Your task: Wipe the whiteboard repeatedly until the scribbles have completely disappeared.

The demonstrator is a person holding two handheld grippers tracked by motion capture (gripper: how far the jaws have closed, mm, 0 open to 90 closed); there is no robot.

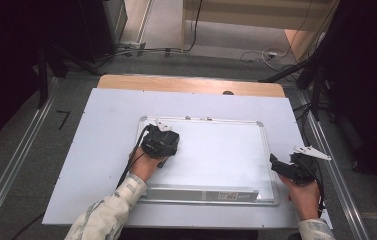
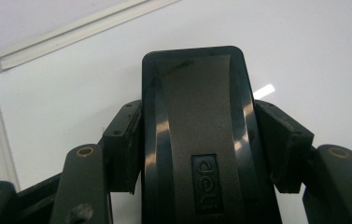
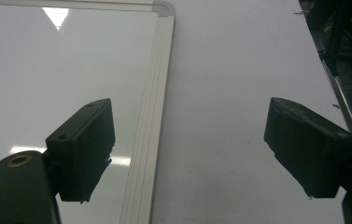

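Observation:
A white whiteboard (image 1: pixel 216 155) with a silver frame lies flat on the table. My left gripper (image 1: pixel 161 144) hovers over its left part, pointing down at the surface. In the left gripper view, the left gripper (image 2: pixel 201 133) is shut on a black board eraser (image 2: pixel 197 93) with a raised logo, one pad against each long side. The eraser sits against the whiteboard surface (image 2: pixel 71 84) near its left frame. My right gripper (image 1: pixel 277 165) rests at the board's right edge. It stands open (image 3: pixel 190 149), its jaws straddling the board's frame (image 3: pixel 152 116) with nothing held between them.
The whiteboard lies on a larger white sheet (image 1: pixel 101 150) that covers a wooden table (image 1: pixel 191 84). A silver tray rail (image 1: pixel 201 192) runs along the board's near edge. Metal floor rails, cables and dark stands surround the table.

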